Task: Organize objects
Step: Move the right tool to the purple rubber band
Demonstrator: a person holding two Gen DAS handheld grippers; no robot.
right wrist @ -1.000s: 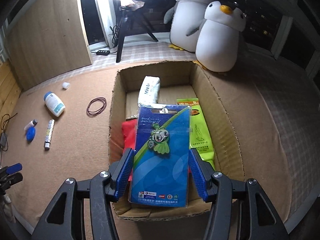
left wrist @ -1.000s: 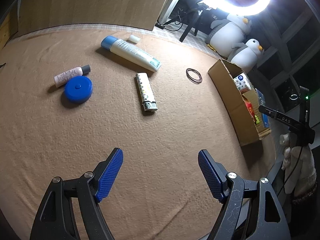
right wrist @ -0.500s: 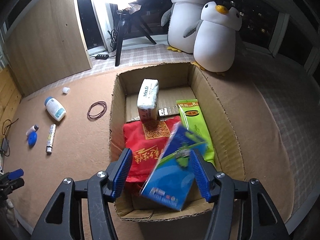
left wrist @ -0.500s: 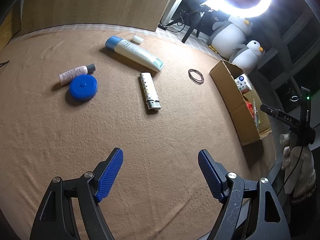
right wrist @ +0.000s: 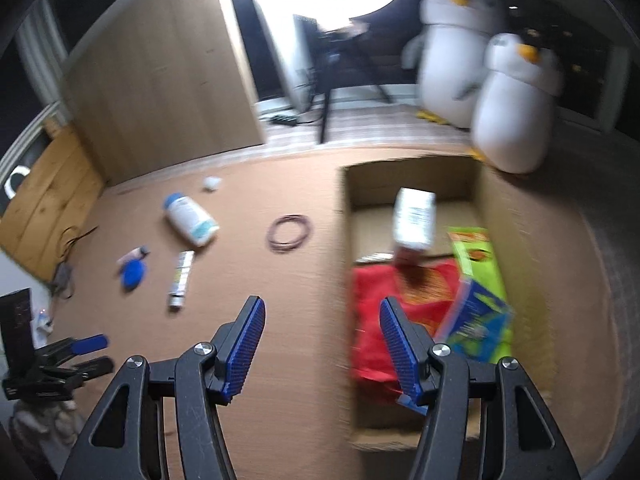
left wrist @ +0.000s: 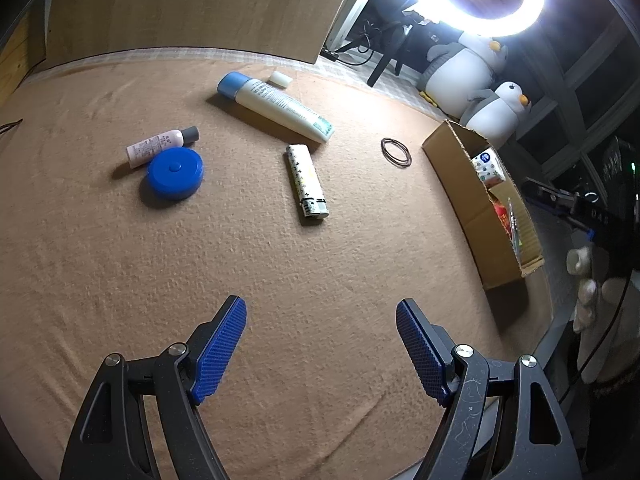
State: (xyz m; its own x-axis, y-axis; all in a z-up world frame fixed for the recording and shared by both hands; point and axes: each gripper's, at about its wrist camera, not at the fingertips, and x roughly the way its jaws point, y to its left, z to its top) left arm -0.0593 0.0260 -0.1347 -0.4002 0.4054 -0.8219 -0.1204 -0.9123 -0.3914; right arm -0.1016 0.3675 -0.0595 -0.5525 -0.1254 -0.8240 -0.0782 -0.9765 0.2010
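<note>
My right gripper (right wrist: 321,308) is open and empty over the brown mat, just left of the cardboard box (right wrist: 516,248). In the box a blue card (right wrist: 478,316) lies tilted on a red packet (right wrist: 380,312) and a green packet (right wrist: 476,252), with a white tissue pack (right wrist: 414,220) behind them. My left gripper (left wrist: 321,304) hangs open over bare mat. Beyond it lie a patterned lighter (left wrist: 306,178), a white tube with a blue cap (left wrist: 276,106), a small pink bottle (left wrist: 160,146), a round blue case (left wrist: 175,174) and brown rubber bands (left wrist: 396,152).
A small white cap (left wrist: 279,79) sits behind the tube. Two plush penguins (right wrist: 512,100) stand behind the box, beside a ring light on a tripod (right wrist: 332,92). A wooden panel (left wrist: 192,4) closes the back. The right wrist view is motion-blurred.
The blue card left my right gripper and dropped into the box. The right gripper then swung left off the box toward the mat. The left gripper stayed almost where it was.
</note>
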